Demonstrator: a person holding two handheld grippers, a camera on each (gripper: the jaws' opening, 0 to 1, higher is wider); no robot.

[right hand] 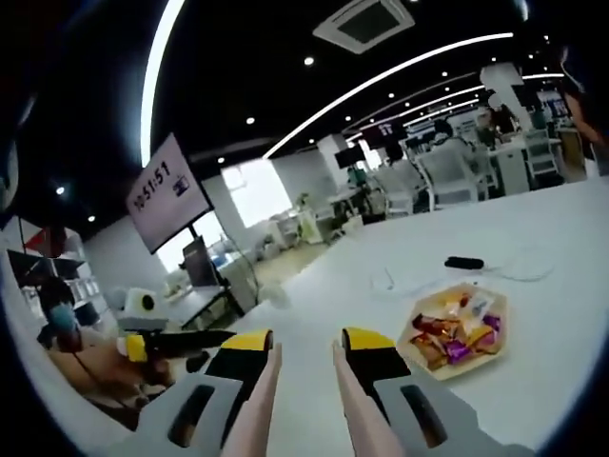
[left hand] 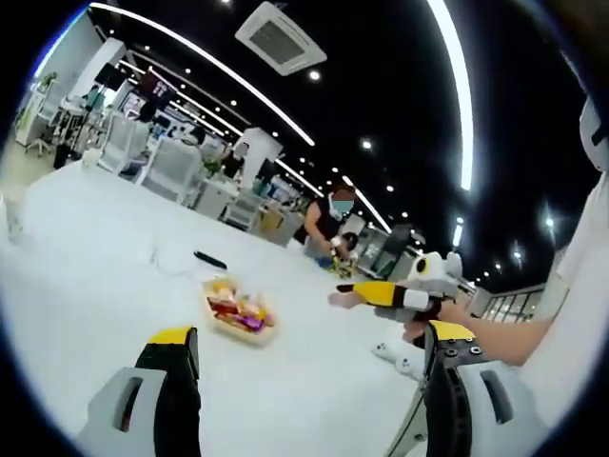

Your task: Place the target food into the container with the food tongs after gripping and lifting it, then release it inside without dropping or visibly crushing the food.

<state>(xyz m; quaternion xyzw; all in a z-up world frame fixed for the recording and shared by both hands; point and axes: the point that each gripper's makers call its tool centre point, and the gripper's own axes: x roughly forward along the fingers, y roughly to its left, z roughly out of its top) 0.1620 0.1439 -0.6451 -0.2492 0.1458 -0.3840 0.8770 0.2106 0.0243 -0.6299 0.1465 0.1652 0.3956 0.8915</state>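
In the left gripper view, the left gripper [left hand: 303,357] shows two grey moulded jaws with black inner faces and yellow tips, spread wide with nothing between them. Beyond them, a shallow pale yellow tray [left hand: 239,312] rests on the smooth white table [left hand: 86,257], heaped with glossy red, orange and purple wrapped snacks [left hand: 235,309]. A small black oblong object [left hand: 210,259] lies further back.

In the right gripper view, the right gripper [right hand: 304,347] holds two pale, smooth tong arms [right hand: 362,419] along the inner faces of its yellow-tipped jaws; their ends stand a little apart, gripping no food. The tray [right hand: 455,333] sits to the right, apart from the tongs.
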